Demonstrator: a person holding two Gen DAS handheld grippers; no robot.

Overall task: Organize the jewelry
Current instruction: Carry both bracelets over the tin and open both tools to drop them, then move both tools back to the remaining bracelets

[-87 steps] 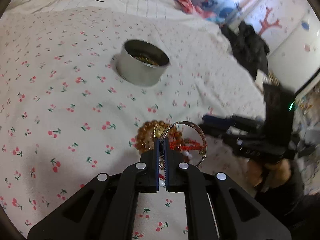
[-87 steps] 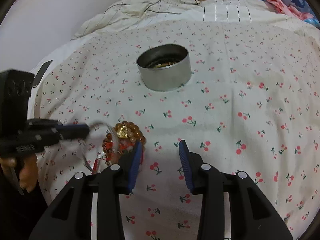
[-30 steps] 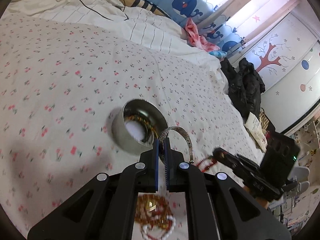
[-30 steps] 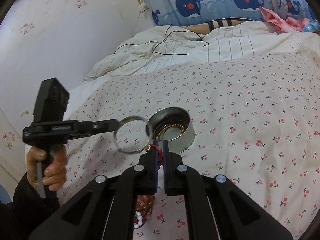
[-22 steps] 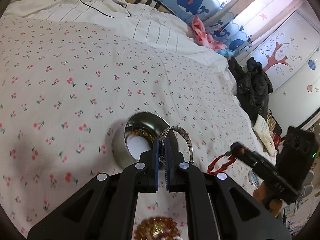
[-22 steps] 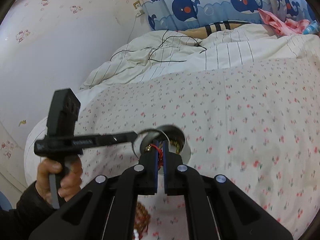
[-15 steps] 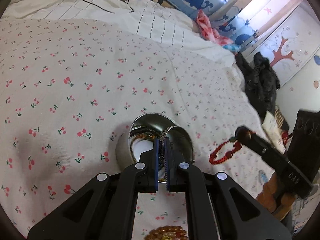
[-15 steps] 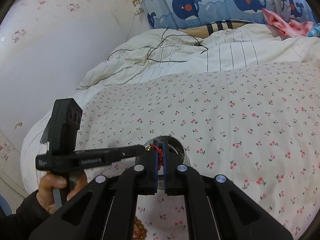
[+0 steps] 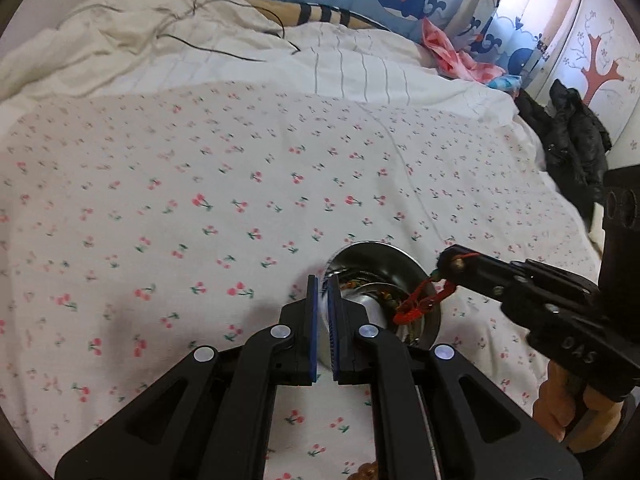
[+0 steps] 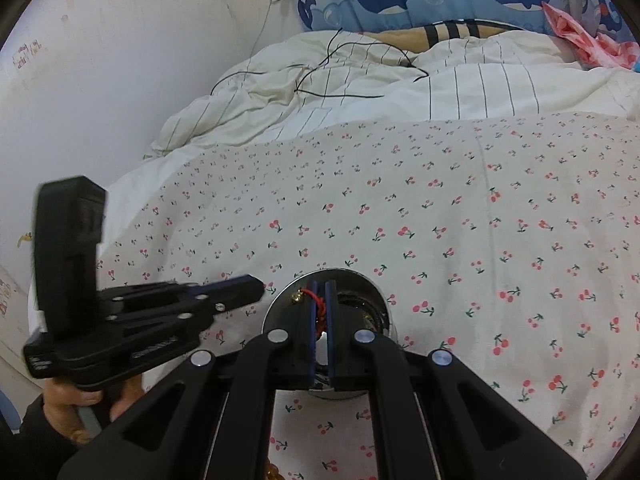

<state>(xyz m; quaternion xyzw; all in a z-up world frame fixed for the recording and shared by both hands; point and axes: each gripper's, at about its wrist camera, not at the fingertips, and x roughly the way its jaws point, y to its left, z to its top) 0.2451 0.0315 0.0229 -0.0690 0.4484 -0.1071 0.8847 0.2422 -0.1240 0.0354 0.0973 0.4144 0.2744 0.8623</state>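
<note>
A round metal tin [image 9: 424, 280] [image 10: 362, 280] stands on the cherry-print bedsheet with jewelry inside. My right gripper [image 10: 319, 285] [image 9: 442, 266] is shut on a red cord bracelet [image 9: 418, 304] [image 10: 316, 300] with a small gold bell, hanging over the tin's opening. My left gripper [image 9: 322, 280] [image 10: 260, 286] is at the tin's left rim, its jaws a narrow gap apart with nothing visible between them. The silver bangle is not in view.
A brown bead bracelet [image 9: 366, 472] peeks in at the bottom edge on the sheet [image 9: 200, 200]. A rumpled white striped duvet with black cables [image 10: 360, 92] lies at the back. Dark clothes [image 9: 576, 140] are piled at the right.
Both grippers rose from the jewelry pile and moved over the tin. The silver bangle held in my left gripper is gone from its jaws, which have parted slightly. The right still holds the red bracelet.
</note>
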